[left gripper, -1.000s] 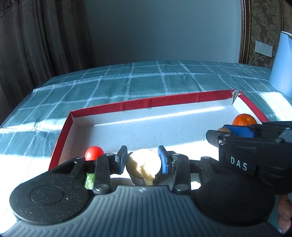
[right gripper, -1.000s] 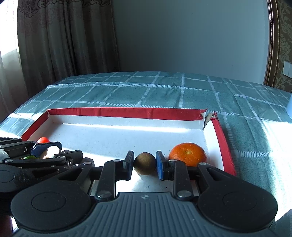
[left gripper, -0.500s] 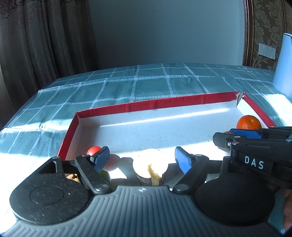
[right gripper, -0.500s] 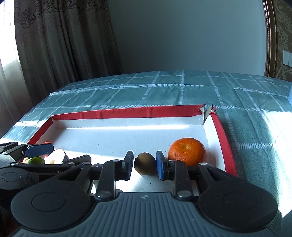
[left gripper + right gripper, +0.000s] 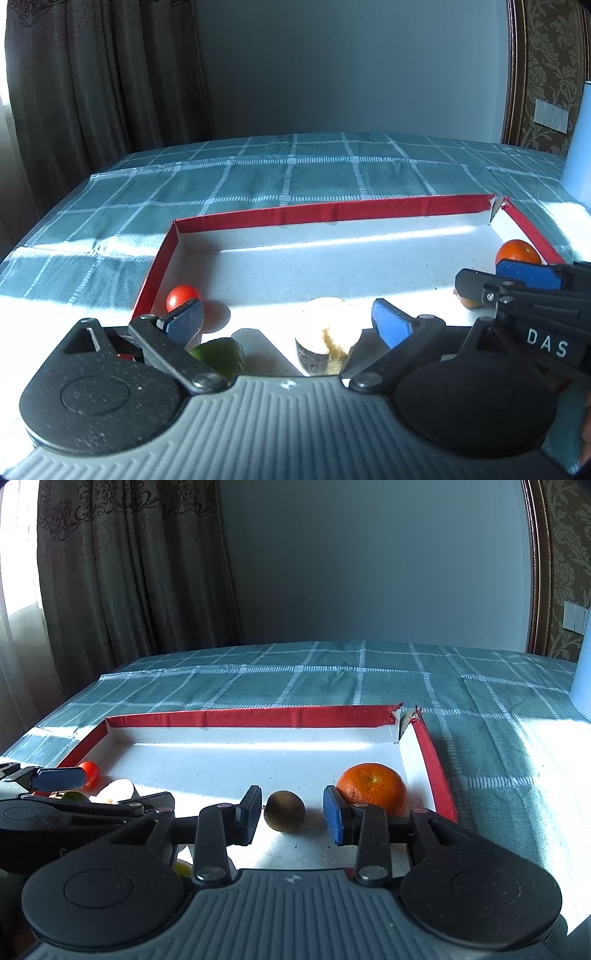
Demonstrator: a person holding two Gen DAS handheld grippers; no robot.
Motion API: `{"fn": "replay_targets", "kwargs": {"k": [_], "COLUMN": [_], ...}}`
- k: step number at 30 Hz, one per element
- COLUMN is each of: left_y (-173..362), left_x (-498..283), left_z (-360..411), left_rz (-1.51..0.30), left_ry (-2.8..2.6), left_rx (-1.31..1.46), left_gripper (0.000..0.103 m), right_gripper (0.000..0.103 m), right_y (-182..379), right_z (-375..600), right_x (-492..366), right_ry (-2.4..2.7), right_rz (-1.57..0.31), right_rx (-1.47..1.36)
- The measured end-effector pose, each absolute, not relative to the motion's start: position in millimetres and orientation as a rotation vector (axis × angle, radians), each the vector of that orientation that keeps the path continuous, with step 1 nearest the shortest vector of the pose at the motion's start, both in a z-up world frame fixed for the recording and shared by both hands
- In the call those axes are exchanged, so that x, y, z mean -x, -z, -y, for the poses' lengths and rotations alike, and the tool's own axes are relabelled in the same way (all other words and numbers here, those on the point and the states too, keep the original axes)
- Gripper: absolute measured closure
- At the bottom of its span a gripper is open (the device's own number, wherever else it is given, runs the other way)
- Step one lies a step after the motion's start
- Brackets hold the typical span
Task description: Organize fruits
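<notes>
A red-rimmed white tray (image 5: 332,212) lies on the green checked cloth. My left gripper (image 5: 288,323) is open wide over the tray's near left; a pale cut fruit piece (image 5: 328,341) stands free between its fingers. A cherry tomato (image 5: 181,297) and a green fruit piece (image 5: 221,354) lie by the left finger. My right gripper (image 5: 291,816) is open around a brown kiwi (image 5: 285,811) that rests on the tray floor, clear of both pads. An orange (image 5: 372,788) sits just right of it, also seen in the left view (image 5: 517,251).
A pale blue container (image 5: 578,147) stands on the cloth at the far right. Curtains hang at the left beyond the table edge. The right gripper's body (image 5: 532,310) crosses the left view's right side. A torn corner (image 5: 406,718) marks the tray's back right.
My left gripper opened and let go of the pale fruit piece, then drew back a little. My right gripper opened off the kiwi, which now rests on the tray.
</notes>
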State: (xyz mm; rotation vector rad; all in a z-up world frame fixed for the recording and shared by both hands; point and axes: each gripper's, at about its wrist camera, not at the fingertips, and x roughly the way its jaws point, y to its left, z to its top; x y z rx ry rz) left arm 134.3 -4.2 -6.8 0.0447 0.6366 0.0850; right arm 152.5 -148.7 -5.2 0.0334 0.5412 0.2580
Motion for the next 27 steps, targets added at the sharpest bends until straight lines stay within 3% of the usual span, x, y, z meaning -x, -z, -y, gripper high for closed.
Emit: {"fn": "replay_targets", "kwargs": {"k": [1, 3, 9, 11, 27], "left_y": [7.0, 6.3, -1.0, -2.2, -6.8], "left_x": [-134.4, -132.8, -109.7, -105.0, -62.5], "left_z": [2.4, -1.1, -5.4, -6.9, -5.0], "left_rz": [-0.639, -0.64, -0.572, -0.566, -0.523], "left_ry": [-0.093, -0.088, -0.09, -0.074, -0.04], "left_rx": [-0.039, -0.026, -0.018, -0.004, 0.0], "left_gripper": [0.006, 0.005, 0.0, 0.0, 0.0], "right_gripper": [0.057, 0.032, 0.014, 0.011, 0.01], "right_y": [4.1, 1.0, -5.8, -7.0, -5.3], "right_z": [149.6, 151.0, 151.1, 153.0, 170.9], "right_x": [-150.7, -144.8, -123.3, -119.1, -76.3], "right_ry": [-0.257, -0.247, -0.227, -0.227, -0.244], "right_rz": [-0.531, -0.495, -0.417, -0.407, -0.386], "right_rx": [-0.038, -0.041, -0.021, -0.026, -0.098]}}
